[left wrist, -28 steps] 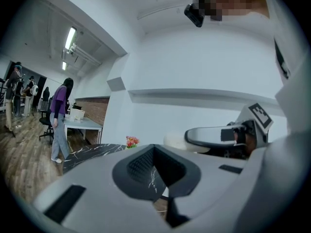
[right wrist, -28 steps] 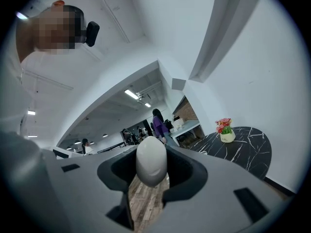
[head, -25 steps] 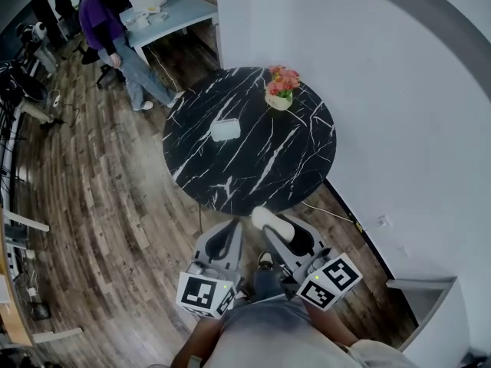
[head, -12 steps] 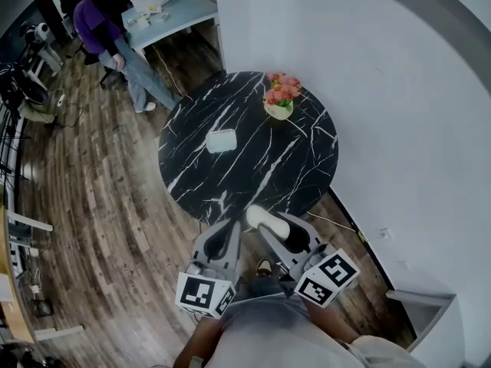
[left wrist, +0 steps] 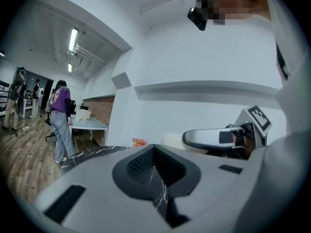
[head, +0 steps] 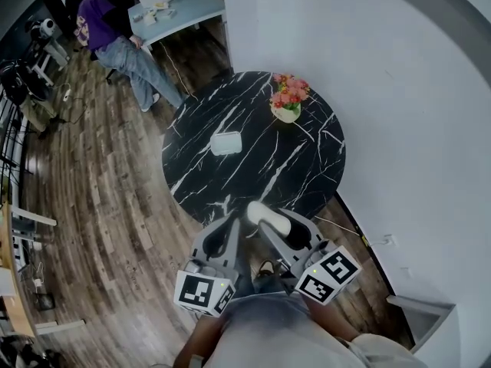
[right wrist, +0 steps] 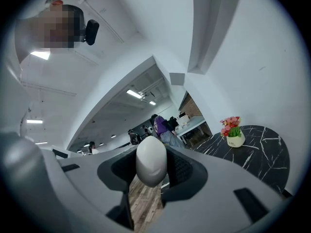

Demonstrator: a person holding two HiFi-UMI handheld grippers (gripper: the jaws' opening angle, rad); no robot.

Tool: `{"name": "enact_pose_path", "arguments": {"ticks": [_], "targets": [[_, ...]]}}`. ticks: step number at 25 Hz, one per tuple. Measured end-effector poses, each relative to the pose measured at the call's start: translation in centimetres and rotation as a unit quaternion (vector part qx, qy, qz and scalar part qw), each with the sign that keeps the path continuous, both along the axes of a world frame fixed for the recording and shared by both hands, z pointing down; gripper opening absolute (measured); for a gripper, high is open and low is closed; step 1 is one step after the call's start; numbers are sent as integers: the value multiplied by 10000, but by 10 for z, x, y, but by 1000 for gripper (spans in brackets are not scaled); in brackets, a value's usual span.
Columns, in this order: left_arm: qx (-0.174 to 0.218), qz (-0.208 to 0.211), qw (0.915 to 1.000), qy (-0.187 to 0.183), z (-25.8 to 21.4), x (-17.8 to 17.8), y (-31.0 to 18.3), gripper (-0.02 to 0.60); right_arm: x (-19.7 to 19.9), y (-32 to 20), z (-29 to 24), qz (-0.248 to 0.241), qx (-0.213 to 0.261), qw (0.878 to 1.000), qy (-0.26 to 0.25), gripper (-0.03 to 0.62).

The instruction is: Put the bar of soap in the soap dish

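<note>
The bar of soap [head: 265,214] is a white oval, and my right gripper [head: 270,222] is shut on it at the near edge of the round black marble table [head: 307,167]. In the right gripper view the soap [right wrist: 151,160] stands upright between the jaws of the right gripper [right wrist: 151,173]. The soap dish [head: 226,142] is a small pale rectangular tray near the table's middle, well beyond both grippers. My left gripper [head: 225,234] hovers just left of the right one, with its jaws together and nothing in them. In its own view the left gripper [left wrist: 158,179] shows only a thin slit.
A small pot of pink flowers [head: 288,100] stands at the table's far right, close to the white wall [head: 399,90]. A person in purple [head: 115,41] stands by a light desk [head: 180,6] at the far left. Wood floor [head: 100,190] lies left of the table.
Both grippers have moved forward together towards the table, so the soap now sits over the table's near edge. The right gripper's hold on the soap is unchanged.
</note>
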State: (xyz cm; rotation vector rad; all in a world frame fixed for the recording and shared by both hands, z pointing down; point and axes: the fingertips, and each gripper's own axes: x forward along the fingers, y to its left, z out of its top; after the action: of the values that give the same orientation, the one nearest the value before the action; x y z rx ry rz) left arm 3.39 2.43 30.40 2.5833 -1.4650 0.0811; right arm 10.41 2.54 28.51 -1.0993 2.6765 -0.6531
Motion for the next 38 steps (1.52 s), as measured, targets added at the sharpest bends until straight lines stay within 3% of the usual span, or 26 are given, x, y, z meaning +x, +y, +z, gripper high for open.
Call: {"name": "enact_pose_path", "arguments": {"ticks": [12,25,38], "targets": [[-39,100,9998,161,7,-9,-59,2,-14,-51,6,27,-102,9998,162,158],[-172,250,9990,341,15,-59,-139,2,-62,-126,15,208,-294,9987,358,158],[-390,834,9952,322,37,-98,-205,2,-101,-184,30,786,-491,9945,490,158]]}}
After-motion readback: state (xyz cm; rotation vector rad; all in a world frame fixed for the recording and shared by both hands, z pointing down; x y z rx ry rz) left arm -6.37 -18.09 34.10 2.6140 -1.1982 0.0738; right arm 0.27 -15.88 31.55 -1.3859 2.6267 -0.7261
